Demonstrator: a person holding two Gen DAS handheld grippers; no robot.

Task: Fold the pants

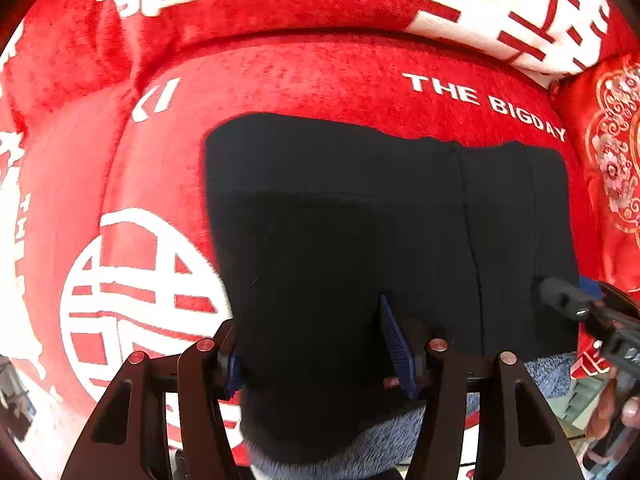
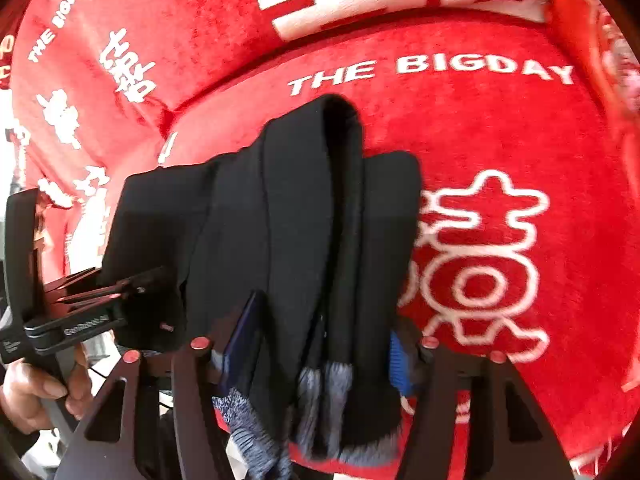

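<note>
**Black pants held at the near edge, mid-fold, on the red sofa cover**

Left wrist view: The pants point(image 1: 360, 208) are seen spread as a dark rectangle on the red sofa cover point(image 1: 312, 80), below the white lettering "THE BIGDAY" point(image 1: 484, 104). The left gripper point(image 1: 316, 344) is set wide, its blue pads on either side of a raised near portion of the cloth; whether the cloth is truly pinched cannot be told. A grey fleece lining point(image 1: 360, 444) is exposed at the near edge. The right gripper point(image 1: 576, 304) is seen at the pants' right edge.

Right wrist view: The pants point(image 2: 304, 220) are bunched into upright folds rising toward the lettering, and the cloth is enclosed between the fingers of the right gripper point(image 2: 320, 356), which appear closed onto it. The left gripper point(image 2: 120, 300) lies against the pants' left side, its finger state hidden from here.

A fold of the near edge over the far part is judged to be in hand. The next move calls for both held corners to be carried together toward the lettering and laid level.

A patterned cushion point(image 1: 612, 168) lies to the right of the pants, and the sofa backrest point(image 2: 168, 20) rises beyond the lettering; both limit the room for laying the cloth flat.
</note>
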